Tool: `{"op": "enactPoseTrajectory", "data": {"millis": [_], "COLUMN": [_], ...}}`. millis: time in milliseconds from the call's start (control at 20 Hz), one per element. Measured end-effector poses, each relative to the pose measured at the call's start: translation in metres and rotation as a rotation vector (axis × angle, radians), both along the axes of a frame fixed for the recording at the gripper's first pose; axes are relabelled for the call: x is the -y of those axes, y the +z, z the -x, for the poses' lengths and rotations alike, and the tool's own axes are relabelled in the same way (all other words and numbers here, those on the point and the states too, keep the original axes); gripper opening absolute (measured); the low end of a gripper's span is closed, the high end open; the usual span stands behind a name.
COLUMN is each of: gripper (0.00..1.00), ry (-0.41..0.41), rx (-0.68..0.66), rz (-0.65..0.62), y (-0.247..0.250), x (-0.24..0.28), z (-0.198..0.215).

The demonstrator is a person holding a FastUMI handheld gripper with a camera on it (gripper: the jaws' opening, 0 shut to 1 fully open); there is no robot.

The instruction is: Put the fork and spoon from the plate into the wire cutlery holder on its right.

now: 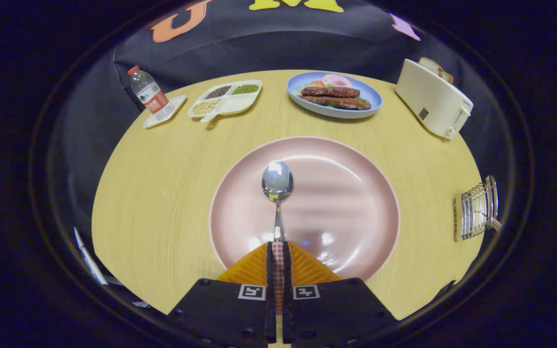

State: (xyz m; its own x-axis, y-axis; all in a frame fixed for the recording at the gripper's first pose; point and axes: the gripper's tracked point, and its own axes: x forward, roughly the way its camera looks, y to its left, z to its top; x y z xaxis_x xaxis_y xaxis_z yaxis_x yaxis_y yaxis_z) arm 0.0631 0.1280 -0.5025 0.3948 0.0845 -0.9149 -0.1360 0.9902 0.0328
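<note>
A round wooden table (172, 183) carries everything here. On it, just ahead of the gripper (278, 251), sits the large pink plate (356, 193). Beyond that plate are a blue plate of grilled meat (335, 95), a cream toaster (433, 104) with bread in its slot, a divided tray of beans (225, 99) and a water bottle (147, 92). The wire cutlery holder (476, 210) stands well to the right of the pink plate, near the table's rim.

The spoon (277, 186) has its bowl over the plate, and its checked handle runs back between the fingers, which are pressed together on it (a firm pinch, by the look of it).

There is no fork on the plate, and something slim pokes out of the holder, so the fork is probably already done. What remains is carrying the spoon across and dropping it in.
</note>
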Motion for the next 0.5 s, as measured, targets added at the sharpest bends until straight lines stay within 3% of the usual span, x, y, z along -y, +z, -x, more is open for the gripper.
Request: {"op": "enactPoseTrajectory", "data": {"millis": [500], "gripper": [0.06], "ry": [0.004], "rx": [0.019], "rz": [0.001], "y": [0.079], "x": [0.043], "z": [0.021]}}
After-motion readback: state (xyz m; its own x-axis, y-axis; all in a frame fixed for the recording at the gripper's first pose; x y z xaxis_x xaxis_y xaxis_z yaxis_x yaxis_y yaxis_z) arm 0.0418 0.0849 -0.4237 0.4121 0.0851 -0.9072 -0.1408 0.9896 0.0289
